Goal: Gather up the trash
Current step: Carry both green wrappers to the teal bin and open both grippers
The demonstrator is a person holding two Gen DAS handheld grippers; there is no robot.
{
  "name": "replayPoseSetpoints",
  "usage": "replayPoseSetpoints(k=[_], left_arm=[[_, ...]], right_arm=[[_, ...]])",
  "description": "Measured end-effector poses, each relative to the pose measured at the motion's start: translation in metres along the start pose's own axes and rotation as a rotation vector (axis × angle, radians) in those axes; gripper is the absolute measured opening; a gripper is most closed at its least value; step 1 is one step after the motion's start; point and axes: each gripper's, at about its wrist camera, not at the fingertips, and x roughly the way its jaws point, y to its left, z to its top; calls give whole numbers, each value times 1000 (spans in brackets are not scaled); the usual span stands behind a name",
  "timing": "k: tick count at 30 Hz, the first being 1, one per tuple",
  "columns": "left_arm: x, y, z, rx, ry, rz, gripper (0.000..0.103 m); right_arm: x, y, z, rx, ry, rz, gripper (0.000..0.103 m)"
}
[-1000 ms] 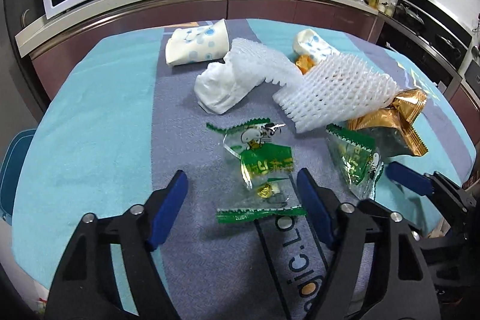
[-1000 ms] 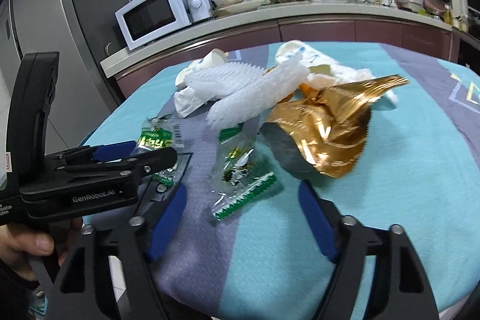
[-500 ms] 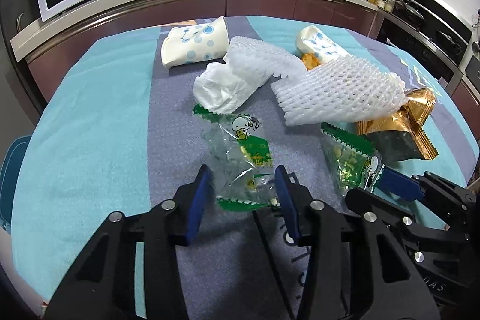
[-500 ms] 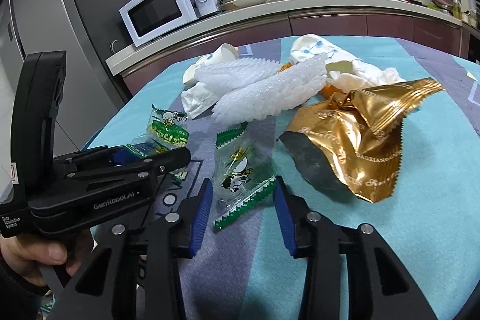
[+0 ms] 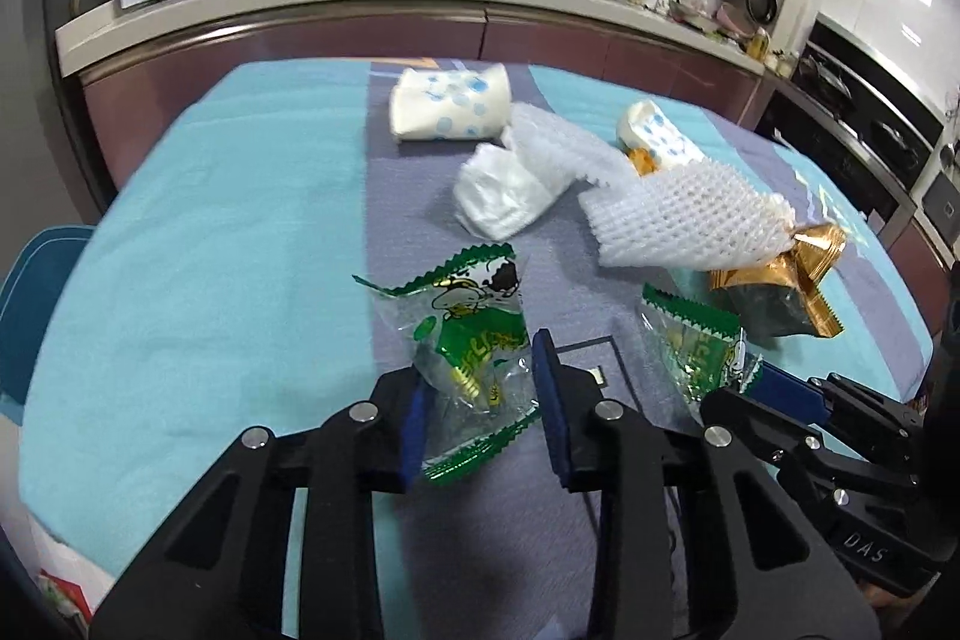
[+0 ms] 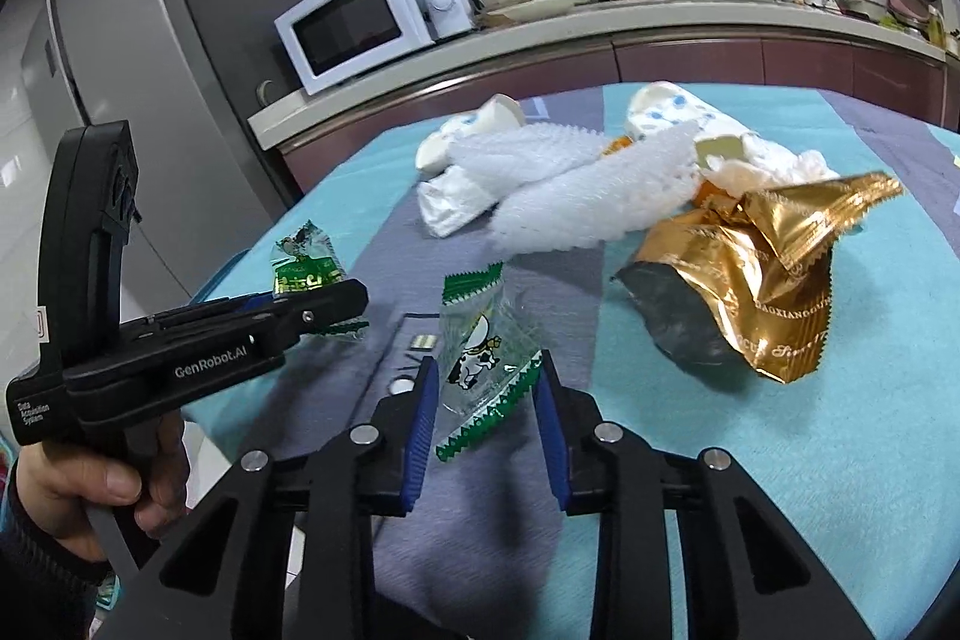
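"GenRobot.AI" on left tongs [image 6: 336,307] arm, "Data Acquisition System" on its handle, "DAS" on right tongs [image 5: 753,382] body, partial "AOXIANG" lettering on gold snack bag [image 6: 762,280], green wrapper print unreadable

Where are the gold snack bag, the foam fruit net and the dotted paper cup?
gold snack bag [image 6: 762,274], right wrist view, creased gold face.
foam fruit net [image 5: 684,217], left wrist view, mesh middle.
dotted paper cup [image 5: 450,109], left wrist view, side wall.

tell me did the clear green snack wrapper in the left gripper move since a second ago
Yes. The clear green snack wrapper has tipped up off the grey cloth stripe, standing between the closing left gripper pads.
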Motion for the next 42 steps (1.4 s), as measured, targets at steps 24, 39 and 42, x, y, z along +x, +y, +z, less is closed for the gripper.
replayPoseSetpoints(k=[24, 39, 42], left_arm=[[-119, 224, 34, -294, -277, 322, 31], [-47, 392, 28, -413, -3, 534, 61], [-42, 400, 27, -402, 8, 554, 75]], right_arm=[[89, 172, 116, -338, -21, 309, 21], [272, 334, 115, -459, 360, 426, 24], [287, 339, 111, -446, 386, 411, 32]])
